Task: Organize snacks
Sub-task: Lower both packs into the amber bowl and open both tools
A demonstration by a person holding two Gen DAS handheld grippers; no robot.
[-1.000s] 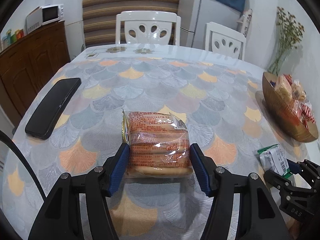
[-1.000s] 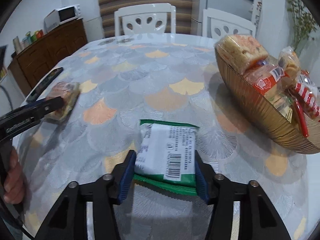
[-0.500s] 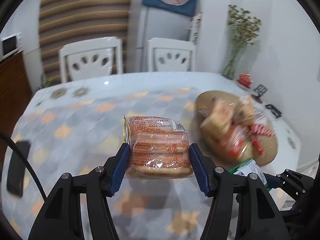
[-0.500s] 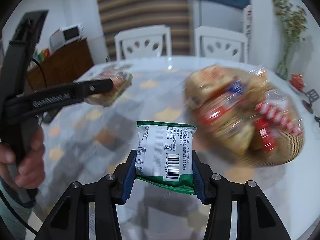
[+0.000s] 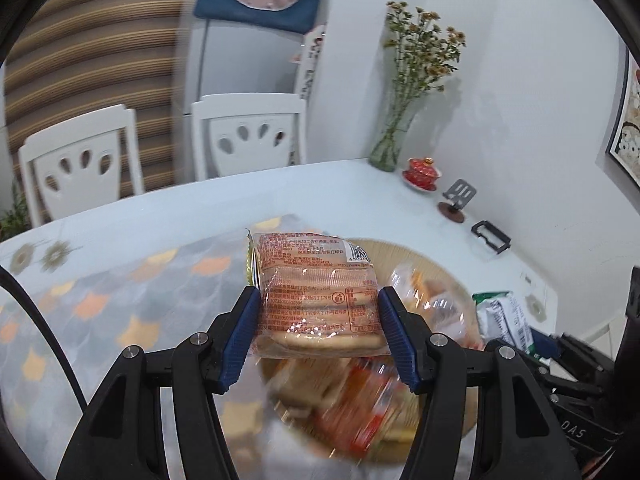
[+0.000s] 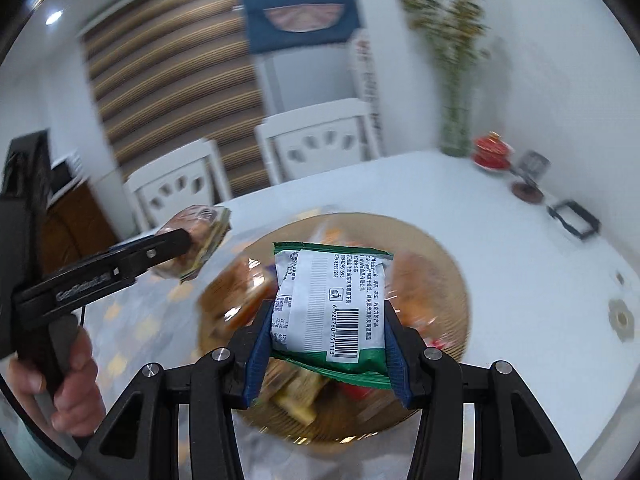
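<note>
Right now both tongs are up in the air over the big brown snack bowl (image 6: 448, 256), and each one is holding a snack. The left tongs (image 5: 318, 330) are squeezed shut on a clear pack of round biscuits (image 5: 316, 300), with one blue pad on each side of the pack. From the left camera the bowl (image 5: 400, 250) sits just under and past the pack, toward 5 o'clock, and it is blurry. The right tongs (image 6: 326, 354) are squeezed shut on a green and white snack packet (image 6: 332, 300), and the bowl fills the picture right under it. From the right camera the left tongs (image 6: 192, 240) and their biscuits show at 9 o'clock, beside the bowl's edge, and a hand (image 6: 68, 384) holds their grip at 8 o'clock. I think both snacks are light. The biscuit pack looks puffy and its clear wrap looks shiny and slippery, so it could slide out, and the biscuits inside could crack if squeezed too hard. The best place to hold it is across the middle of the stack, as it is held now. The green packet looks soft and crinkly and bends a little between the pads, so the fat middle is a better hold than the thin flat ends. The bowl is already full of other snacks, so new ones may roll off the heap onto the counter (image 5: 168, 224)
</note>
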